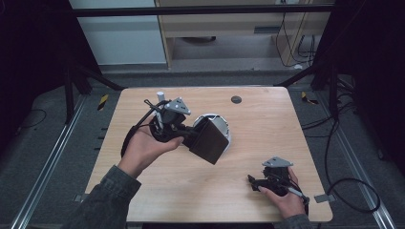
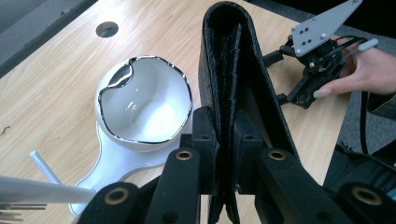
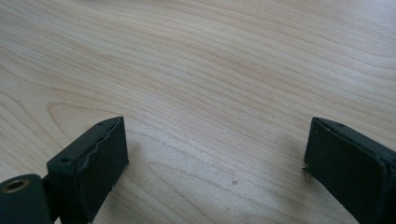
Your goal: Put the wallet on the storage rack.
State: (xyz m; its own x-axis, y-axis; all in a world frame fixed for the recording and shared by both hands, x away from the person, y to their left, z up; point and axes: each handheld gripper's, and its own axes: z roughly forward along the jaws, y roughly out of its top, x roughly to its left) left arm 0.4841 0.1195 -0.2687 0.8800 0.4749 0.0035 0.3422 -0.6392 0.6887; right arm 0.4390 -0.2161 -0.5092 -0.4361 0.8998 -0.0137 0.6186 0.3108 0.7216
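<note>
A black wallet (image 1: 209,140) hangs above the middle of the wooden table (image 1: 267,124), folded shut and clamped on its fold between the closed jaws of the left gripper (image 1: 188,136). The left hand (image 1: 143,149) holds that gripper raised and angled toward the right — the wallet sits just in front of a white bowl (image 2: 142,100). The right gripper (image 1: 253,181) rests low near the table's front right corner, jaws spread wide with only bare wood between them.
</note>
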